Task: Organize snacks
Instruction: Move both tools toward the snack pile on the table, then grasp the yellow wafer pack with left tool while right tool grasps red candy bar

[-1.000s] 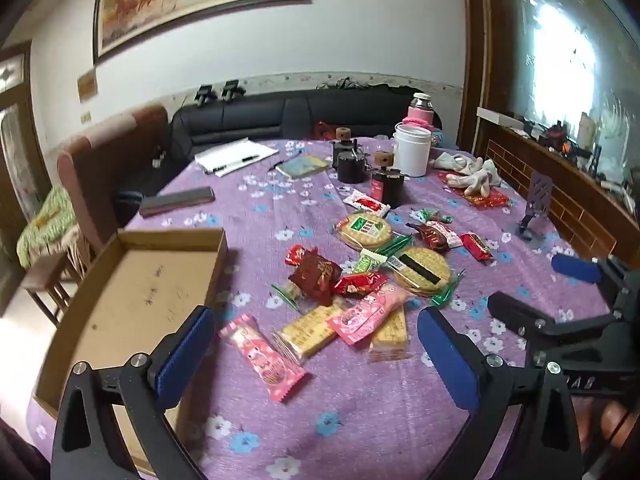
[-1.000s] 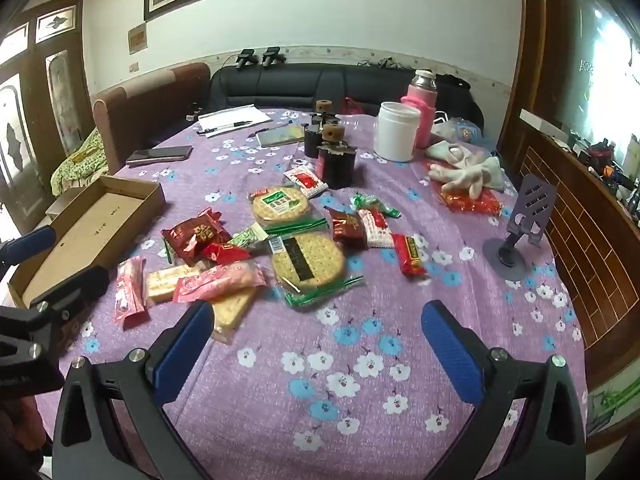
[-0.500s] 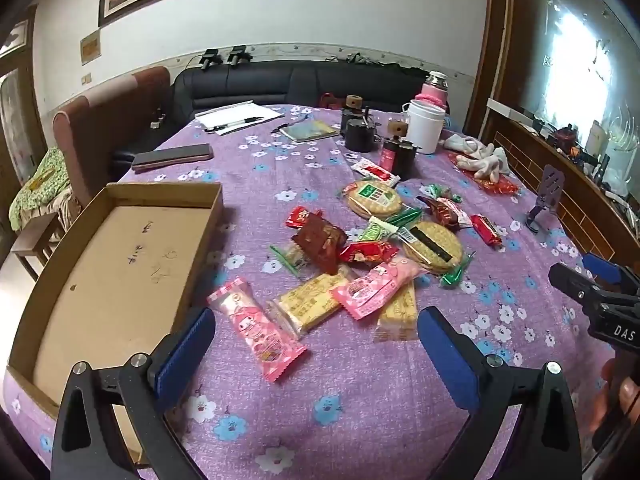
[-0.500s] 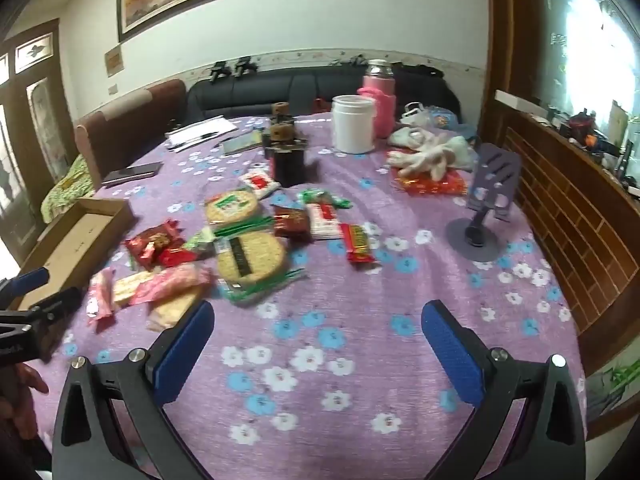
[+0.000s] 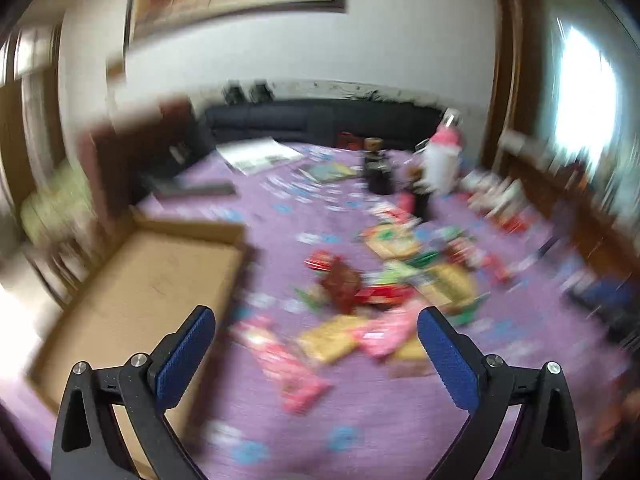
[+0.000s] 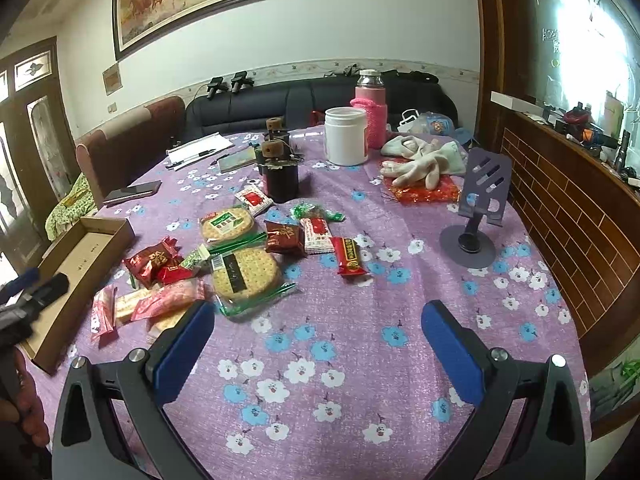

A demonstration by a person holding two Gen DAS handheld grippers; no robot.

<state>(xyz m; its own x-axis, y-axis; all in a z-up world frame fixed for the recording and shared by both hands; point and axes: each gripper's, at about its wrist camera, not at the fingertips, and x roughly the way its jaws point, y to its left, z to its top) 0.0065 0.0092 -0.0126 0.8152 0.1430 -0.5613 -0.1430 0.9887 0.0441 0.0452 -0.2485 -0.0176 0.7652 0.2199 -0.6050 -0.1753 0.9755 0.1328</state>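
Several wrapped snacks lie scattered on the purple flowered tablecloth [image 6: 328, 360]: two round cracker packs [image 6: 245, 273], red packets [image 6: 149, 261], a red bar [image 6: 350, 255], and pink packets [image 6: 168, 298]. An empty shallow cardboard box [image 6: 86, 248] sits at the table's left edge; it also shows in the blurred left wrist view [image 5: 136, 296]. My left gripper [image 5: 316, 354] is open and empty, above the pink packets [image 5: 286, 364] beside the box. My right gripper [image 6: 318, 346] is open and empty over bare cloth, short of the snacks.
A white jar [image 6: 346, 135], pink flask [image 6: 370, 112], black holders [image 6: 281, 176], white gloves [image 6: 420, 160], a grey phone stand [image 6: 476, 216], a phone [image 6: 132, 192] and papers [image 6: 198, 150] stand on the far half. A wooden ledge [image 6: 568, 200] runs along the right.
The left wrist view is now motion-blurred; that gripper is moving fast. The right gripper has shifted, so the snacks sit a little nearer. Both stay open.
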